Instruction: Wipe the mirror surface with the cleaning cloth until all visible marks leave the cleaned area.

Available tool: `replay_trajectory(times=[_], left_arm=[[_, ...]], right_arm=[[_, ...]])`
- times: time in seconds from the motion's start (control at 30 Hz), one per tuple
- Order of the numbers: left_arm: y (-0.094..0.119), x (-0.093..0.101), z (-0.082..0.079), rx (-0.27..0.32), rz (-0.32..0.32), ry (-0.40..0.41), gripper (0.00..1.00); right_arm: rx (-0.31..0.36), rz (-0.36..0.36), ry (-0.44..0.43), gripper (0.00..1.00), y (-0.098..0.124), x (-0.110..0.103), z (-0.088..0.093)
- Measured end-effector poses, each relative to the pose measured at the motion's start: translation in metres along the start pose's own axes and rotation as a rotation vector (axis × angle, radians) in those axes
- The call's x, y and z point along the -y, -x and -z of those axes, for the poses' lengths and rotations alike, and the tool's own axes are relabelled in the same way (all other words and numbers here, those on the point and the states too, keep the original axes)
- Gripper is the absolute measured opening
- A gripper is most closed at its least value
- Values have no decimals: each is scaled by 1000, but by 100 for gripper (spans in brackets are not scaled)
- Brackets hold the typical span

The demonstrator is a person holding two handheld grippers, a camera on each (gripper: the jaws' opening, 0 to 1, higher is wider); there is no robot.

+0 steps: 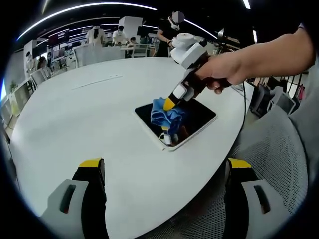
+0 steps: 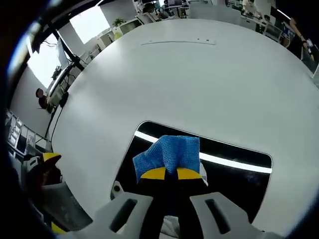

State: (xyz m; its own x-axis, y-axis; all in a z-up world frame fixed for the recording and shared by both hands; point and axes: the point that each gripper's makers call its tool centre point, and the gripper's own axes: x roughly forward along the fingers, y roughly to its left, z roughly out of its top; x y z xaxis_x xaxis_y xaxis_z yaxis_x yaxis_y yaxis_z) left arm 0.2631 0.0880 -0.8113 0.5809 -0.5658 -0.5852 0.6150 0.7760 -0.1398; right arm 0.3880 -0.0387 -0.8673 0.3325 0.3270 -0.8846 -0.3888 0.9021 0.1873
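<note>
A: Count it off, biggest first.

B: One round white surface [image 1: 99, 114], one mirror [image 1: 197, 117], one blue cleaning cloth [image 1: 167, 117], two tools. People stand at the far desks in the background.

A: Where does the mirror lie?

B: Flat on the surface, toward the rim nearest the person's hand [image 1: 224, 69]. In the left gripper view one corner comes close to that rim; the far side of the surface is bare and broad, with a faint seam line across it.

A: Which way does it run?

B: It is a dark rectangle with rounded corners and a pale frame. In the right gripper view [image 2: 239, 169] its long axis goes left to right, dipping to the right, and a bright strip of ceiling light reflects along it.

A: And the cloth?

B: Bunched on the glass [image 2: 169, 152], at the left half of the mirror in the right gripper view, reaching toward the far long edge.

A: The tools?

B: The right tool [image 2: 167, 173] has its yellow-tipped jaws pinched together on the cloth, pressing it to the mirror. The left tool [image 1: 164, 172] hangs over the near rim, jaws spread wide, holding nothing.
</note>
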Motion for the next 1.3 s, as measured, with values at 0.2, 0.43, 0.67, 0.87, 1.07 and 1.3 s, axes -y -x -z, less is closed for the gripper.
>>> replay_trajectory(times=[0.2,0.43,0.67,0.87,1.07,1.3], left_arm=[[1,1,-1,5,-2,-4,99],[1,1,-2,11,-4,-5,99],[2,1,-4,14,-7,-9,99],[3,1,-5,20,-9,-9,99],[4,1,-6,26,-9,-11,99],[4,1,-6,27,-9,-14,99]], right_arm=[[-5,-2,-7,0,3,-4,11],[-24,-17,-30,0,9,-11,26],[-27,-27,-38,0,14,-19,41],[-29,-40,-32,0,21,-27,58],[-31,-47,-32,0,25,-32,69],[-31,-57,-42,0,28,-36,77]])
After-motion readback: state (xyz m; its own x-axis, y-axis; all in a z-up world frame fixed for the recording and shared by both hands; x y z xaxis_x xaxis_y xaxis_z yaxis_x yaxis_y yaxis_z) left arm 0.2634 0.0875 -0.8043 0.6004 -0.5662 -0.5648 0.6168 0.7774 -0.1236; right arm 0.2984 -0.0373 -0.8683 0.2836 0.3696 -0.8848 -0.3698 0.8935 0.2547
